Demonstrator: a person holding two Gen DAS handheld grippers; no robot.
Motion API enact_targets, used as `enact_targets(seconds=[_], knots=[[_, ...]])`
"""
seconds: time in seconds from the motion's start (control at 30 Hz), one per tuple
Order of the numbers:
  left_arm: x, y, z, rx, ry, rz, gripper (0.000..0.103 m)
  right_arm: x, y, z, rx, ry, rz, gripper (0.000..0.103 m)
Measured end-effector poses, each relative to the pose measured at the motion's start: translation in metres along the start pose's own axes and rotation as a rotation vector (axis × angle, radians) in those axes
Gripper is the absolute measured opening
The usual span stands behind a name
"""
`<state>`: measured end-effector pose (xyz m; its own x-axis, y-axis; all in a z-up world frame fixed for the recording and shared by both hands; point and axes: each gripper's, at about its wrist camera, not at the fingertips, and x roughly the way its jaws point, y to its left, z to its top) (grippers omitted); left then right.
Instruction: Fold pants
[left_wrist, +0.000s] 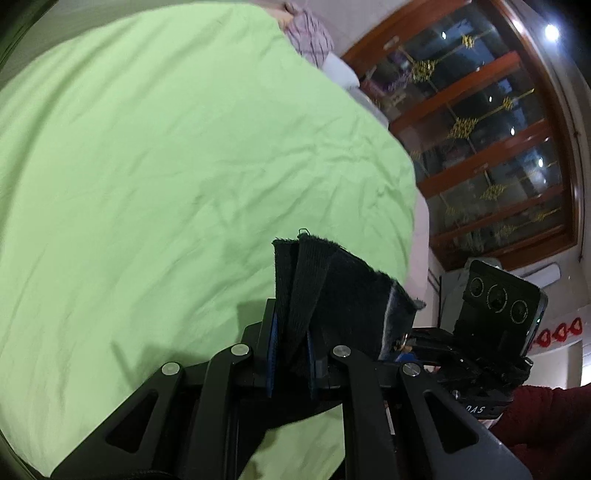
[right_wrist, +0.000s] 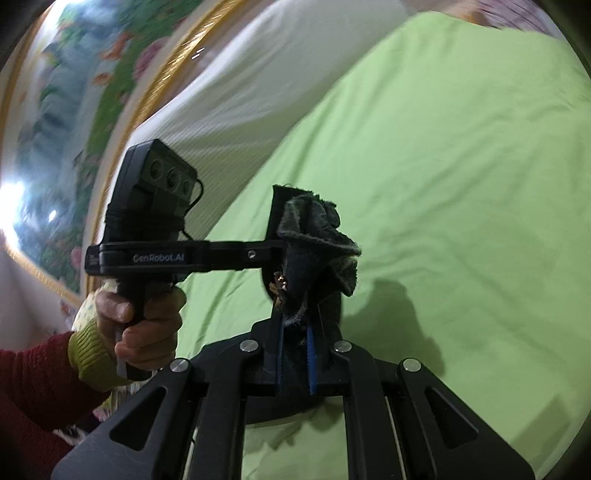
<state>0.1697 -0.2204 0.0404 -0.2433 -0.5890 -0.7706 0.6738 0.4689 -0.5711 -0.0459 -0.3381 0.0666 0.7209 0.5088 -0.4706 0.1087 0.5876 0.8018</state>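
The black pants (left_wrist: 351, 295) are bunched into a small wad of dark fabric with a grey fuzzy inner side, lifted above the green bed sheet (left_wrist: 166, 166). My left gripper (left_wrist: 293, 325) is shut on a folded edge of them, blue pads pressing the cloth. In the right wrist view my right gripper (right_wrist: 295, 332) is shut on the same pants (right_wrist: 317, 229), which stick up crumpled past its fingertips. The left gripper (right_wrist: 275, 258) reaches in from the left and pinches the fabric just above. The rest of the pants hangs hidden below the grippers.
The green sheet (right_wrist: 443, 184) covers the bed, wrinkled. A plaid pillow (left_wrist: 310, 37) lies at the far end. A wooden glass-door cabinet (left_wrist: 480, 147) stands beyond the bed's right edge. A white headboard (right_wrist: 258, 92) and framed picture (right_wrist: 74, 110) are on the other side. A hand (right_wrist: 144, 325) in a red sleeve grips the left handle.
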Motion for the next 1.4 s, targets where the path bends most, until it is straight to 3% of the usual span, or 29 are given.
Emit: enact_targets(seconds=[0.3, 0.57, 1.03, 1.23, 1.33, 1.4], knots=[[-0.055, 0.009, -0.058, -0.048, -0.127, 0.018, 0.011, 0.030, 0.051, -0.023, -0.149, 0.125, 0.057, 0.011], [-0.064, 0.046, -0.111, -0.168, -0.175, 0.051, 0.011, 0.077, 0.079, -0.041, -0.236, 0.245, 0.052, 0.011], [-0.064, 0.100, -0.179, -0.371, -0.195, 0.136, 0.011, 0.138, 0.086, -0.081, -0.337, 0.400, 0.029, 0.015], [-0.067, 0.109, -0.203, -0.442, -0.192, 0.176, 0.011, 0.151, 0.088, -0.094, -0.338, 0.455, 0.032, 0.028], [-0.073, 0.111, -0.216, -0.487, -0.209, 0.183, 0.013, 0.153, 0.096, -0.096, -0.345, 0.472, 0.048, 0.046], [-0.077, 0.112, -0.226, -0.526, -0.227, 0.204, 0.021, 0.154, 0.100, -0.099, -0.356, 0.487, 0.055, 0.049]])
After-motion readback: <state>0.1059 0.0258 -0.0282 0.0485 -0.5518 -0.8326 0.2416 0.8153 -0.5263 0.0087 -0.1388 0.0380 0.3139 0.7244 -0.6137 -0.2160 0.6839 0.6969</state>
